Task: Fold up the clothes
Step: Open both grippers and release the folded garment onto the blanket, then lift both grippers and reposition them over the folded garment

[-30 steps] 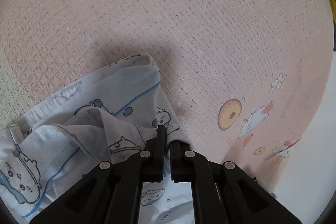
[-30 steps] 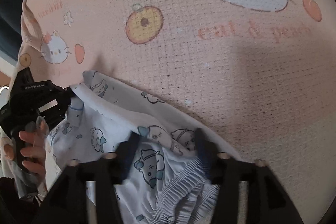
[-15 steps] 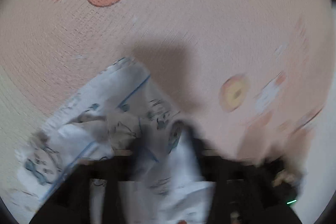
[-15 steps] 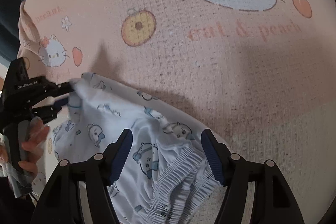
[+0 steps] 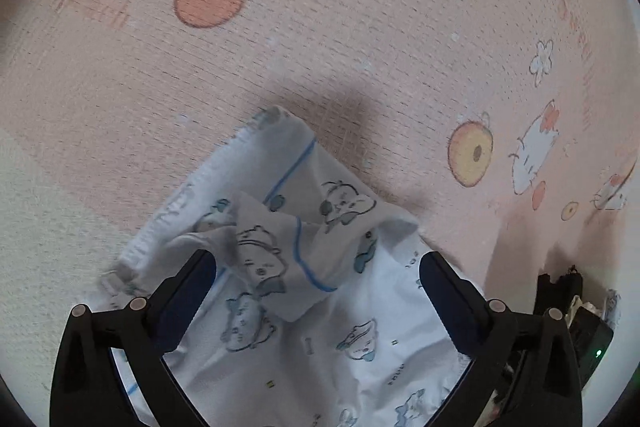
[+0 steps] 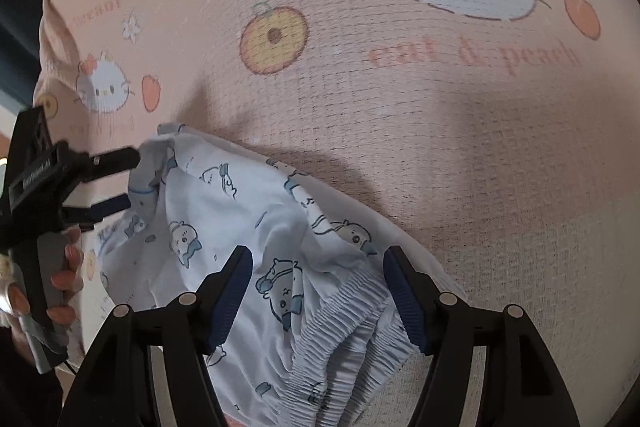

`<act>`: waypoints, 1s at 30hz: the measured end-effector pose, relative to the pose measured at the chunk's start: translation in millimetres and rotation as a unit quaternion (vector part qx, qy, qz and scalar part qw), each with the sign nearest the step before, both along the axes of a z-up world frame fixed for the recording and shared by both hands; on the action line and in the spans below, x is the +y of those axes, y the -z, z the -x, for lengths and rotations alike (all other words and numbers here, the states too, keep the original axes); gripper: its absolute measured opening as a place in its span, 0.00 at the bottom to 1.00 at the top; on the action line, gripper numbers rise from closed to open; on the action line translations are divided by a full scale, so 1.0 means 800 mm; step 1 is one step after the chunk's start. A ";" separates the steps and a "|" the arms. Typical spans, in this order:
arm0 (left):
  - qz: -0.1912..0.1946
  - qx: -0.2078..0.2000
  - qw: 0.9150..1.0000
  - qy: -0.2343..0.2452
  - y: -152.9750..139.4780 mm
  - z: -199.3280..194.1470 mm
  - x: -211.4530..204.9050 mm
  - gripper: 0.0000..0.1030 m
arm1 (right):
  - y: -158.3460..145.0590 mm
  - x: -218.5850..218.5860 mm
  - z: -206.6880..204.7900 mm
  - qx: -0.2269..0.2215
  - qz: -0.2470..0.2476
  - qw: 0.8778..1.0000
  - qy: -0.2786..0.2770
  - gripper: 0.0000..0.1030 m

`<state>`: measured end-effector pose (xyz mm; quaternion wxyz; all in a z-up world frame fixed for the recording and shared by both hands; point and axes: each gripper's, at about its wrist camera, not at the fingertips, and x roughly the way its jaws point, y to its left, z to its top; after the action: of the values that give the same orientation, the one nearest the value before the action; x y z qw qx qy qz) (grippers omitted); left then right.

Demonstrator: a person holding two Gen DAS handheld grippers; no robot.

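Left wrist view: the left gripper (image 5: pixel 318 267) fills the bottom of the frame, its jaws spread wide and closed on nothing. Between and beyond the fingers lies the garment (image 5: pixel 288 251), white cloth with small blue cartoon animals and a thin blue line, crumpled in the lower middle. It rests on the pink blanket (image 5: pixel 360 27), which carries a printed orange fruit at upper left and a cat face at right.

Right wrist view: the right gripper (image 6: pixel 318 287) is also wide open, empty, its blue-padded fingers on either side of the garment's (image 6: pixel 248 223) gathered waistband at bottom centre. At left, a hand (image 6: pixel 60 283) holds the left gripper (image 6: pixel 124 179), whose open fingers reach the cloth's far left corner. Pink blanket (image 6: pixel 400 107) fills the upper frame.
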<state>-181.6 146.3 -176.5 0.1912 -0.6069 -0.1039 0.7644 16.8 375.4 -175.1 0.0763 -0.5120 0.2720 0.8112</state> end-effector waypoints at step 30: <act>0.044 0.028 0.999 -0.007 -0.013 -0.103 -0.093 1.00 | -0.024 -0.031 -0.111 -0.003 0.032 0.999 0.037 0.66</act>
<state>-98.9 71.6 -166.2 0.1611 -0.5926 -0.0690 0.7862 105.7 350.5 -155.7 0.0911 -0.5064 0.3161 0.7971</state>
